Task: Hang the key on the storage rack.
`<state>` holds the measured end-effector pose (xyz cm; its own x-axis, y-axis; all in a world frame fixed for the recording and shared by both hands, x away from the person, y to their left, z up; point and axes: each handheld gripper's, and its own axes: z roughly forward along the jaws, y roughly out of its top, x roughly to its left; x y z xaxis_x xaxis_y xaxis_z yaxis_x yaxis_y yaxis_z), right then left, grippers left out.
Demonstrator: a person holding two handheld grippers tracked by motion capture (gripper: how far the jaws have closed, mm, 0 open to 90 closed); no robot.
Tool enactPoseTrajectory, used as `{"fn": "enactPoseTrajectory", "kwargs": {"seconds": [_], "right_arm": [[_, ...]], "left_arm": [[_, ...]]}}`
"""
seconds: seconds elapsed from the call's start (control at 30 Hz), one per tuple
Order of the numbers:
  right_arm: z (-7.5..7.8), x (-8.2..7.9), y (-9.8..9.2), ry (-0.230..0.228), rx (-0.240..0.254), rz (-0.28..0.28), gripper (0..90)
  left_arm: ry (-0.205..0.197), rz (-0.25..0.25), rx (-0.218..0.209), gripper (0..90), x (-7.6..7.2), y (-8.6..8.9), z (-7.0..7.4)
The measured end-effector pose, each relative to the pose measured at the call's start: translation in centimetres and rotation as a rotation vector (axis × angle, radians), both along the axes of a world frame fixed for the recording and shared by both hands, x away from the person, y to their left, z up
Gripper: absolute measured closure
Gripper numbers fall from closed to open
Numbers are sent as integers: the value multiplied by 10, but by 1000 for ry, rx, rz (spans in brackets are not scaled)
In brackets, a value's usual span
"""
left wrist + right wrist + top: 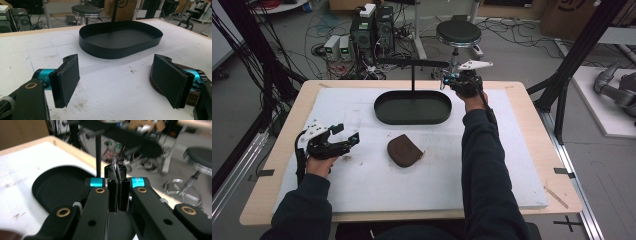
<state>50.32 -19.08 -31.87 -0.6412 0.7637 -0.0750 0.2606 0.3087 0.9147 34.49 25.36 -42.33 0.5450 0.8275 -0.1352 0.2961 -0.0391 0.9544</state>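
White padding covers the wooden table, with one black oval tray and its T-shaped stand at upper centre of the high view and one brown pouch at centre. At upper right the right gripper, jaws pressed together on something thin and glinting, nears the stand's crossbar. To hang it well, I'd come level and ease off slowly; the left gripper, spread wide, waits at left.
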Motion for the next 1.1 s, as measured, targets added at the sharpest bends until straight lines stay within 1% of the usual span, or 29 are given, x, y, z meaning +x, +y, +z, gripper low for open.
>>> {"fn": "enactPoseTrajectory", "kwargs": {"seconds": [0.03,0.07,0.1,0.2,0.3,0.4,0.5,0.53,0.57,0.63,0.73,0.83,0.93,1.0,1.03,1.07,1.1], "right_arm": [[0,2,1,0,4,-7,899],[-3,6,2,7,-8,-22,899],[-4,7,2,21,-1,-30,898],[-9,11,1,34,31,-33,898],[-10,13,1,30,45,-28,898],[-12,15,2,25,78,-25,898],[-14,18,0,20,110,-35,897],[-14,18,0,20,110,-35,897],[-15,18,-1,22,123,-38,897],[-16,21,-2,13,140,-46,896],[-18,22,-2,11,151,-51,894],[-20,24,-1,5,160,-79,884],[-22,24,2,-6,155,-125,856],[-23,25,3,-6,161,-132,841],[-24,24,5,-7,171,-176,727],[-24,24,5,-7,171,-176,727],[-26,24,5,1,169,-218,699]], "left_arm": [[1,0,-1,226,0,0,0],[2,-3,-2,226,0,0,0],[2,-3,-2,226,0,0,0],[3,-5,1,226,0,0,0],[5,-5,-1,226,0,0,-1],[7,-3,1,226,1,0,-1],[8,-3,0,226,1,0,-1],[9,-5,-2,226,1,0,-1],[8,-4,-1,226,1,0,-1],[9,-3,-2,226,1,-1,-1],[12,-4,-1,226,2,-1,-2],[11,-6,4,226,2,-1,-2],[11,-6,4,226,2,-1,-2],[13,-5,3,226,2,-1,-2],[13,-4,4,226,2,-1,-2],[12,-4,3,226,2,-1,-2],[13,-4,3,226,2,-1,-2]]}}
